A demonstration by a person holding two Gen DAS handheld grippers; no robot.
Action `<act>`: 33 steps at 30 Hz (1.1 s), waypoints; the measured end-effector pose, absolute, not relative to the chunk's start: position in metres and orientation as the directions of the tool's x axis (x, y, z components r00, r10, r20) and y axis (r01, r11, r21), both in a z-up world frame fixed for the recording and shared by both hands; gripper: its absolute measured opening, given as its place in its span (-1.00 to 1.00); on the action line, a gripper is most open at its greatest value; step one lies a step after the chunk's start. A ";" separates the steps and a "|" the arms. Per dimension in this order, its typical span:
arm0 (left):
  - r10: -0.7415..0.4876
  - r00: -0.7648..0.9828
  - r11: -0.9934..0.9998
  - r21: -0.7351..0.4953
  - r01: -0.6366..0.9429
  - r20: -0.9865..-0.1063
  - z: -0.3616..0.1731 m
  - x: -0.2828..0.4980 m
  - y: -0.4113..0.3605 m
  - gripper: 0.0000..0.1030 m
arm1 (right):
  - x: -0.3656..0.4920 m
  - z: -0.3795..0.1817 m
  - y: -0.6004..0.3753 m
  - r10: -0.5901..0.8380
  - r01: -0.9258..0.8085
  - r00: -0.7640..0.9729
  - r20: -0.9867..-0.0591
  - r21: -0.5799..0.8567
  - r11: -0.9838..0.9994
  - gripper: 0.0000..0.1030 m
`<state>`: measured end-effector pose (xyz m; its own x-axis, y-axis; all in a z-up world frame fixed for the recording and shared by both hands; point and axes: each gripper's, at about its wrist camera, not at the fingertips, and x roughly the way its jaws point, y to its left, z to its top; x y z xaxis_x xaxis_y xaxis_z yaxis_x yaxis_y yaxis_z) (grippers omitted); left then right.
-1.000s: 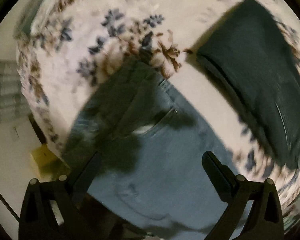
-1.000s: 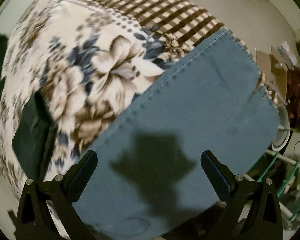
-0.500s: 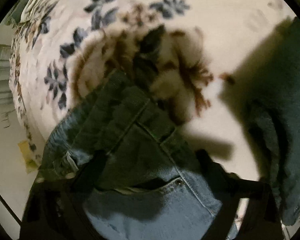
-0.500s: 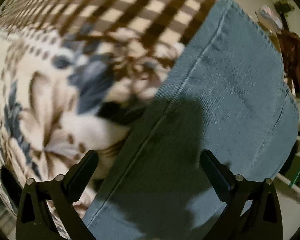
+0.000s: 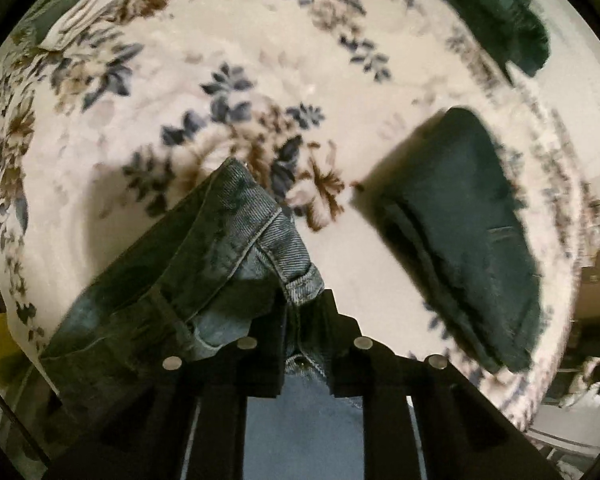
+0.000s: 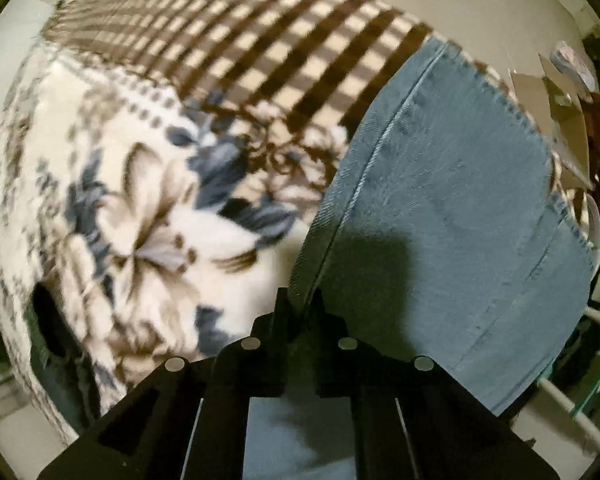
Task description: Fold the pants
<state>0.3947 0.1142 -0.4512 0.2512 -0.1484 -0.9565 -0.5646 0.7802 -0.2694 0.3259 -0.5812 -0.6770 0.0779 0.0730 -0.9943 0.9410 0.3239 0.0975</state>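
Note:
Blue denim jeans [image 5: 204,256] lie on a floral blanket [image 5: 260,60]. In the left wrist view my left gripper [image 5: 302,312] is shut on the jeans' waistband, near the belt loop, and the waist end bunches up to its left. In the right wrist view my right gripper [image 6: 300,304] is shut on the long side edge of the jeans' leg [image 6: 452,216], which spreads flat to the right toward the hem.
A folded dark green garment [image 5: 464,232] lies to the right of the left gripper, another dark green one [image 5: 500,12] at the far top right. A brown checked cloth [image 6: 260,48] covers the far bed end. Clutter and a rack stand off the bed's right edge [image 6: 580,360].
Both grippers were open above the jeans a second ago. They came down and closed: the left on the waistband, the right on the leg's edge.

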 end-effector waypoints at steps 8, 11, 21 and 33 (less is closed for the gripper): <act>-0.190 0.365 0.778 -0.367 -0.510 -0.911 -0.403 0.277 0.145 -0.77 | 0.235 -0.610 -0.566 0.104 0.892 0.225 -0.969 0.248 0.377 -0.86; -0.177 0.351 0.783 -0.347 -0.515 -0.920 -0.406 0.223 0.160 -0.77 | 0.172 -0.592 -0.559 0.110 0.873 0.249 -0.962 0.272 0.405 -0.86; -0.094 0.200 0.788 -0.195 -0.583 -0.975 -0.526 0.133 0.186 -0.77 | 0.023 -0.653 -0.523 0.107 0.879 0.140 -0.984 0.173 0.444 -0.88; -0.087 0.176 0.793 -0.175 -0.584 -0.981 -0.559 0.114 0.199 -0.72 | -0.032 -0.719 -0.516 0.136 0.879 0.072 -0.988 0.128 0.460 -0.88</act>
